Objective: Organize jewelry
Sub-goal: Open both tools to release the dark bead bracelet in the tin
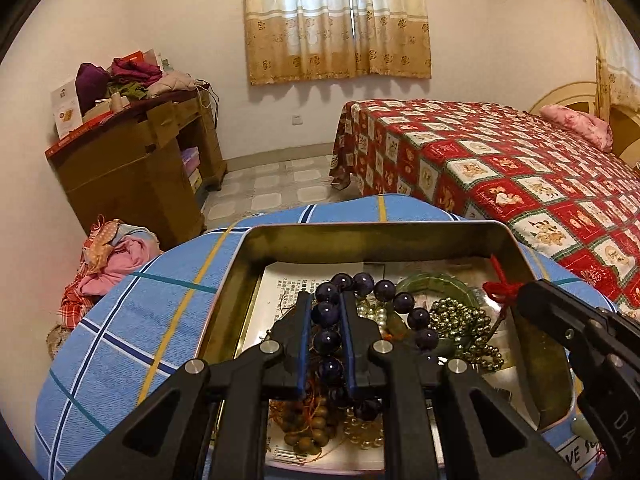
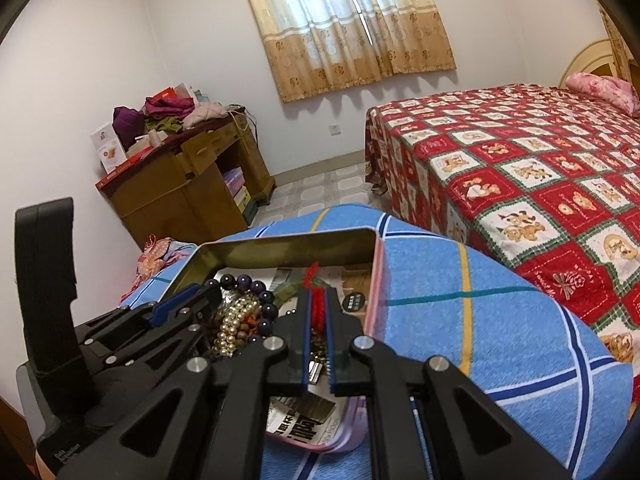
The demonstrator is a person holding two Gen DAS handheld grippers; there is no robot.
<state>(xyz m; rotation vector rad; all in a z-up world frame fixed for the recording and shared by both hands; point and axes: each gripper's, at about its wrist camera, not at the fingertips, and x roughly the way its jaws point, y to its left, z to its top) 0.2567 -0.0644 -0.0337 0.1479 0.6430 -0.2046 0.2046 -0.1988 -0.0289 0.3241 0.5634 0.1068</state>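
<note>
Bedroom, blue plaid cloth (image 1: pixel 132 320) under open tin (image 1: pixel 372 236). Left gripper (image 1: pixel 326 300) clamped on dark bead bracelet (image 1: pixel 326 340) inside tin; right gripper (image 2: pixel 318 300) pinching red cord (image 2: pixel 318 304). Lift slowly – separate strands without snagging neighbouring gold beads (image 1: pixel 464 320).

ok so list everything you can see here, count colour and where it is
tin box: one, gold inside, on the blue plaid cloth
paper: printed sheets, white, lining the tin
dark bead bracelet: one, deep purple, in the tin, clamped by the left gripper
red cord: one, in the tin's right part, clamped by the right gripper
gold bead string: one, heaped in the tin
brown bead string: one, near end of the tin
green bangle: one, far end of the tin
bed: one, red patterned cover, right
cabinet: one, brown, left wall, clothes piled on top
curtain: beige, over the window
left gripper: one, black, shut on the bracelet
right gripper: one, black, shut on the cord
</note>
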